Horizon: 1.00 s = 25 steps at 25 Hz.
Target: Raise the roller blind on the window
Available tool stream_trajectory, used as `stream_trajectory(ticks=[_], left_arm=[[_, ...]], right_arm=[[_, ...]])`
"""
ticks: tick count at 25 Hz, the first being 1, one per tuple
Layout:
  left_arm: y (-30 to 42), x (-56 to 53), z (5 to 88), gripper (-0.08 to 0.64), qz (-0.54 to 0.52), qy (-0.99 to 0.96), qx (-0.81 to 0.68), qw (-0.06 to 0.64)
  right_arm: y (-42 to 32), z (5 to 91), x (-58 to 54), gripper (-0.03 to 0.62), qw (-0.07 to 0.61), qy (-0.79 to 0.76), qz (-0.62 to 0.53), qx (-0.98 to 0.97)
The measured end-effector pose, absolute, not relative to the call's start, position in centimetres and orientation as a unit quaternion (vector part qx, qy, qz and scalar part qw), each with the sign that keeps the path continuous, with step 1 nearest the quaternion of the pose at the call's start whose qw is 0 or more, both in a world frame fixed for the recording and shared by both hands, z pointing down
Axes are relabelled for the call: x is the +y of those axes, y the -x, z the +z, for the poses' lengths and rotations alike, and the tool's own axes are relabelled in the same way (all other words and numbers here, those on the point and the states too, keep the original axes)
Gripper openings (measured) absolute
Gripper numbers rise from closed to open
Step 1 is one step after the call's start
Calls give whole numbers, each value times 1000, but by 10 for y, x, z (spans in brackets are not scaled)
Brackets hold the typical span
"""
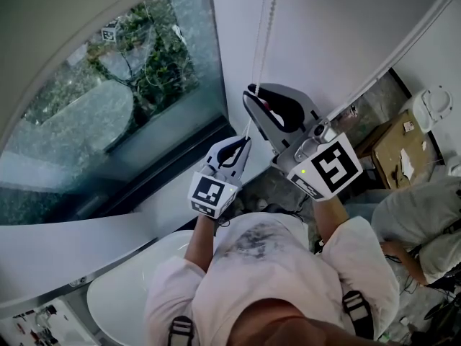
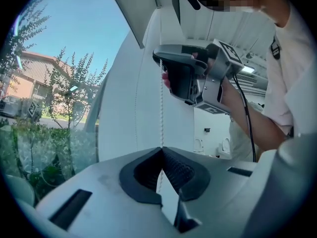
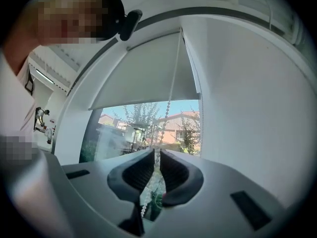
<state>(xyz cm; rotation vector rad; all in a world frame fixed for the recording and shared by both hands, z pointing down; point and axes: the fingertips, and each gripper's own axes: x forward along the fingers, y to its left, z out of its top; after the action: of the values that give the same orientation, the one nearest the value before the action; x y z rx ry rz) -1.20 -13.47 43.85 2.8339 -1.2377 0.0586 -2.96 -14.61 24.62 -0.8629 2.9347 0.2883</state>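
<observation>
The setting is a white-walled room with a large window (image 1: 108, 99) in the upper left of the head view and a bare white wall (image 1: 324, 27) filling the upper centre. The roller blind (image 3: 143, 78) appears in the upper centre of the right gripper view. It is partly lowered: its bottom edge crosses the middle of the frame, and trees and a house show through the glass below it. The bead chain (image 1: 268, 20) hangs down the wall just beside the right edge of the window, at the top centre of the head view. The left gripper (image 1: 243, 144) sits at the centre of the head view, below the right gripper (image 1: 251, 92), and both are lined up on the chain. In the left gripper view, the jaw tips are together on the bead chain (image 2: 161, 108), which runs straight up from them to the right gripper (image 2: 161, 58) in the upper centre of that frame. In the right gripper view, the jaws stand almost together, with only a narrow slot between the pads. The bead chain (image 3: 168, 103) fills that slot, gripped by the pads, and continues up to the top corner of the blind. A second person (image 1: 421, 225) is at the right edge of the head view.
</observation>
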Motion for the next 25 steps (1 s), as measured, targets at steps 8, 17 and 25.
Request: stream_trajectory(ticks=[8, 17, 25], left_arm=[[12, -134, 440, 5, 16, -919, -394, 29], [9, -131, 481, 5, 37, -916, -396, 56], [9, -128, 532, 5, 50, -915, -391, 81]], right_arm=[[29, 249, -150, 71, 34, 288, 57, 955], [26, 288, -147, 71, 10, 292, 51, 955], [28, 341, -145, 71, -9, 293, 34, 956]])
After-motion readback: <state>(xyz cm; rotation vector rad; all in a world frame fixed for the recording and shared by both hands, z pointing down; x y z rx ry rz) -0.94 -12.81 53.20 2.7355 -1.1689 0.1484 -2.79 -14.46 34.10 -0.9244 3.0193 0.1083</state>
